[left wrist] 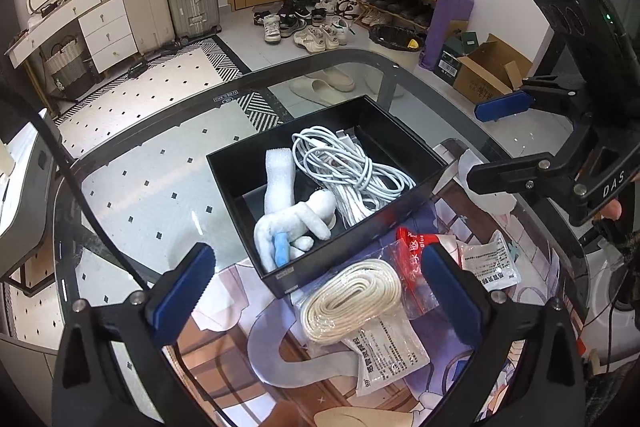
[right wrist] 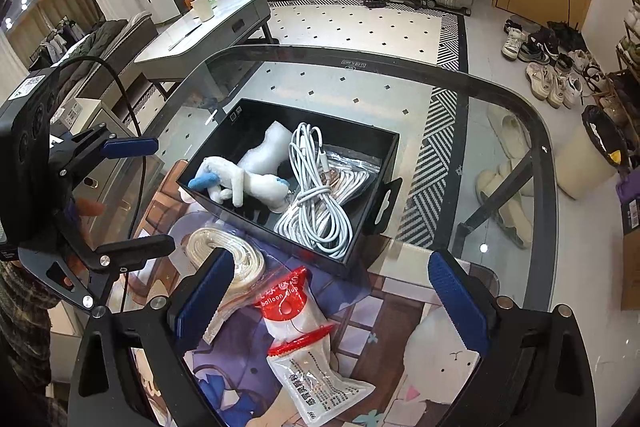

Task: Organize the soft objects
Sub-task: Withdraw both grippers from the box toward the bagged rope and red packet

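Fingers of left gripper [left wrist: 316, 293] and right gripper [right wrist: 330, 295] spread wide, grasping nothing. Both hover over bagged strap [left wrist: 352, 301] and packets [right wrist: 320, 383] beside black box [left wrist: 236, 171] holding cable [left wrist: 344, 163].

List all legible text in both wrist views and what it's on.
"balloon glue": red header of the clear bag on the mat.
"DAS": black body of the right gripper, seen from the left wrist view.
"999": corner of the white sachet.
Chinese print on the sachets, the table glass stamp, the black box sticker and the cardboard box: too small or blurred to read.
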A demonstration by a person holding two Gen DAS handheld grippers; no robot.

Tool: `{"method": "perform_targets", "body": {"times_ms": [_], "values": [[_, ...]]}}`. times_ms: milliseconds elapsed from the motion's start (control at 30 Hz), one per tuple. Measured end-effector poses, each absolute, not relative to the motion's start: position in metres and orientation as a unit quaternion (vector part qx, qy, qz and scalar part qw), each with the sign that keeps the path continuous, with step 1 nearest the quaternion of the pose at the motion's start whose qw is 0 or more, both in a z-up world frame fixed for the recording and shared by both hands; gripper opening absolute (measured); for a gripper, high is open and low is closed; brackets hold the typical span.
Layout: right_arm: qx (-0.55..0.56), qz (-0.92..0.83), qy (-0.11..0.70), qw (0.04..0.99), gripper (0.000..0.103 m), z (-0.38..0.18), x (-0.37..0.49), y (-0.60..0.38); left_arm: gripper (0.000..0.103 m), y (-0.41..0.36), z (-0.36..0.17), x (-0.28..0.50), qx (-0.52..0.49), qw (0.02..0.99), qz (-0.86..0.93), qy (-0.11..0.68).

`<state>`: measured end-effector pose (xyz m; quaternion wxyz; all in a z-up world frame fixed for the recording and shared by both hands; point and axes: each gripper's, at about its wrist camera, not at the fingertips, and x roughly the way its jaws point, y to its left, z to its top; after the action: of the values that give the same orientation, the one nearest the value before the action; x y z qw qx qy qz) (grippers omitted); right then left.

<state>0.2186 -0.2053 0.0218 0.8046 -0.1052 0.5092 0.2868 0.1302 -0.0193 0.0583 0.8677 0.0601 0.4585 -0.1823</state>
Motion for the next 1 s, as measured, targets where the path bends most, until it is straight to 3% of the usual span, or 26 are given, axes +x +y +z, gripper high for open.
{"method": "perform_targets", "body": {"times_ms": [1000], "values": [[-0.127, 0.303, 0.539, 0.776, 0.099, -0.03, 0.18, -0.215, 0.103, -0.036, 0.015, 0.104, 0.112, 0.833, -0.27, 0.47]]}}
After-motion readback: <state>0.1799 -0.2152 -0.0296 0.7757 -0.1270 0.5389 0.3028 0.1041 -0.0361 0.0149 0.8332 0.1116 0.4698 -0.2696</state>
